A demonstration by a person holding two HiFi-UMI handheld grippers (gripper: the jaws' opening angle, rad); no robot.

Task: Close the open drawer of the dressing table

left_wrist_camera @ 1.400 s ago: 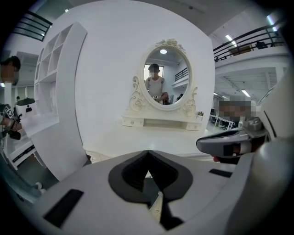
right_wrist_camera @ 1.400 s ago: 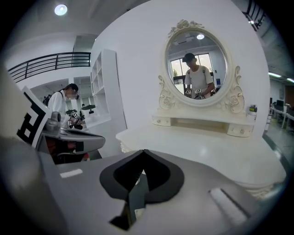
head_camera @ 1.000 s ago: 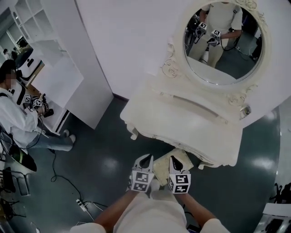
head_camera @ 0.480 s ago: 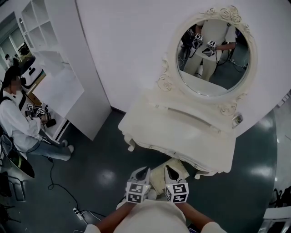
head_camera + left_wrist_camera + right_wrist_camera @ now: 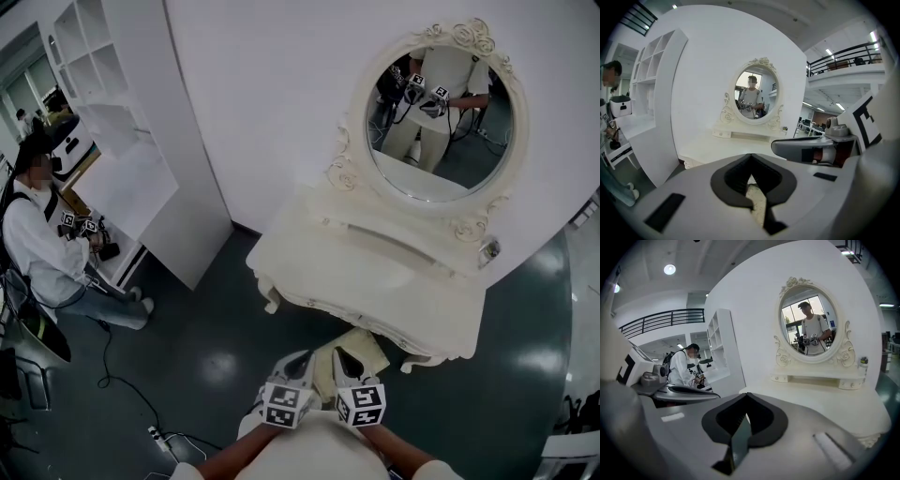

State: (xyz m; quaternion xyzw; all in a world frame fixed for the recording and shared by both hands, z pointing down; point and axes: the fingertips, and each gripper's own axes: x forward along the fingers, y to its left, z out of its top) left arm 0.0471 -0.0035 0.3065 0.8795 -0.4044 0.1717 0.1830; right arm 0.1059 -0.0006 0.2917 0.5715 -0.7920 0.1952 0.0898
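Observation:
The cream dressing table (image 5: 375, 274) with its oval mirror (image 5: 436, 103) stands against the white wall. Its front is hidden under the top's overhang, so I cannot make out a drawer. A cream padded stool (image 5: 362, 343) pokes out below the front edge. My left gripper (image 5: 300, 362) and right gripper (image 5: 343, 360) are side by side close to my body, short of the stool and pointing at the table. Both are shut with nothing between the jaws. The table (image 5: 731, 145) and mirror (image 5: 752, 96) lie straight ahead of the left gripper (image 5: 751, 157), as they (image 5: 820, 394) do of the right gripper (image 5: 746, 396).
A white shelving unit (image 5: 112, 122) and a white partition stand to the left. A seated person (image 5: 42, 244) holds grippers at the far left. A power strip (image 5: 159, 433) with its cable lies on the dark floor. A small bottle (image 5: 486, 249) sits on the table's right end.
Both grippers have drawn back toward my body and sit lower in the head view. The table now looks a little farther off. The jaws have stayed shut.

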